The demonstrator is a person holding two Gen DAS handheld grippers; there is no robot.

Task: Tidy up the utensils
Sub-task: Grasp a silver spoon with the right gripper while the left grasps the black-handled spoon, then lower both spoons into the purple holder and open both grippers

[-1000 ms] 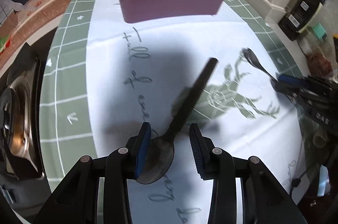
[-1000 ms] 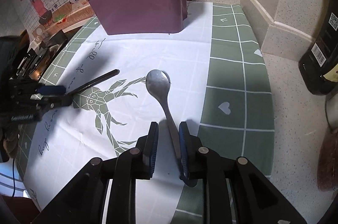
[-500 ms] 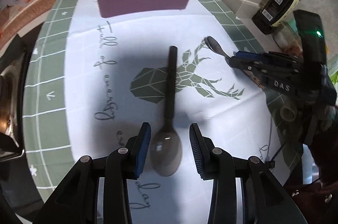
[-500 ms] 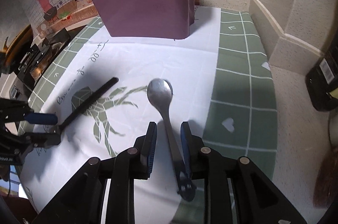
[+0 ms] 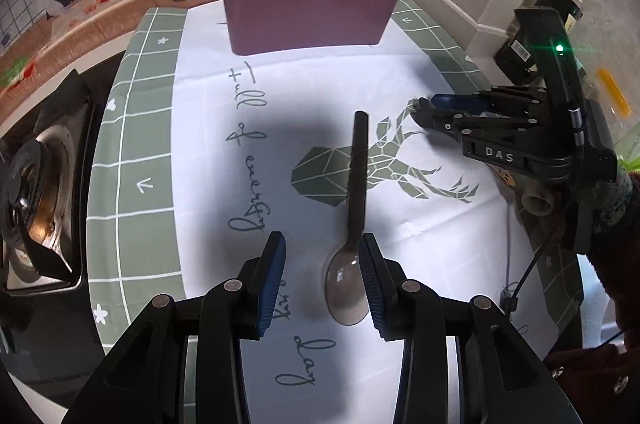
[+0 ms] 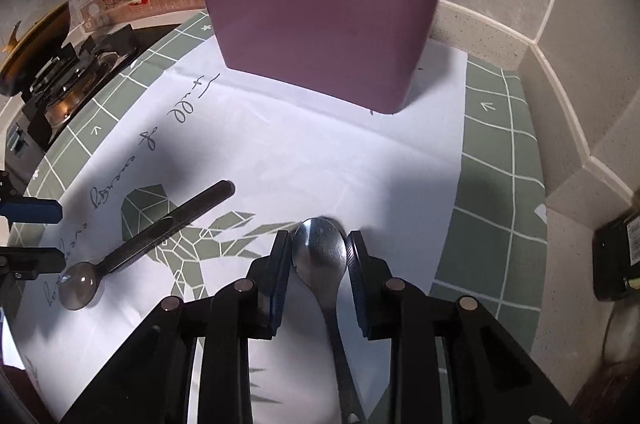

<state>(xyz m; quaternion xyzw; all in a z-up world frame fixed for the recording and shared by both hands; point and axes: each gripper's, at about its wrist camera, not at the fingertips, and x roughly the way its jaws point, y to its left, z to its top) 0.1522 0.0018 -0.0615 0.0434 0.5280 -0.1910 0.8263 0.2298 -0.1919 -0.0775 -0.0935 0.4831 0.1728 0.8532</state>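
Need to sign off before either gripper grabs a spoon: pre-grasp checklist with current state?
1. Steel spoon lies between the right gripper fingers, bowl end: ok.
2. Right fingers pressing on it: not ok; the jaws are opening, with gaps on both sides.
3. Black-handled spoon centred in the left gripper: not ok; it lies against the right-hand finger, with a wide gap on the other side.
4. Left gripper gripping: not ok; open, spoon flat on the cloth.
5. Purple utensil holder upright: ok.
6. Free space inside the holder: cannot tell; several utensils stick out.
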